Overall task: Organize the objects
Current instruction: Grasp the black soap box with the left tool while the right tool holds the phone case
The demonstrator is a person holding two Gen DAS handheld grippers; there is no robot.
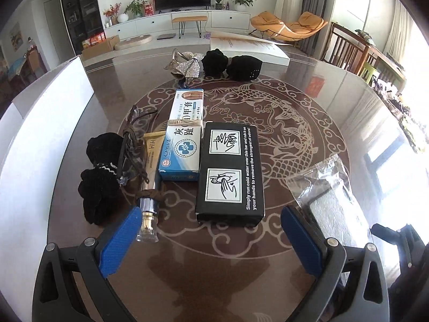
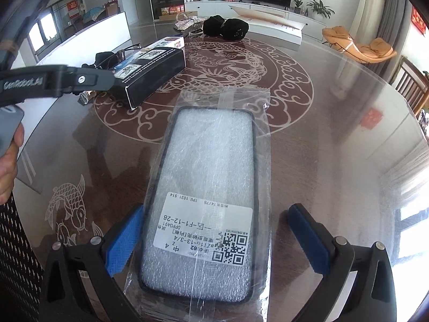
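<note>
A phone case in a clear bag lies flat on the glass table, its label end toward me. My right gripper is open and straddles that near end; the left fingertip is at the bag's edge, the right one stands apart. My left gripper is open and holds nothing, just short of a black box. Left of the box lie a blue-white ointment box, a gold tube, glasses and a black scrunchie. The bagged case sits at right.
A silver bow and two black scrunchies lie at the far side. A white board stands along the left edge, and a white box lies beyond. A hand holds the left gripper's body.
</note>
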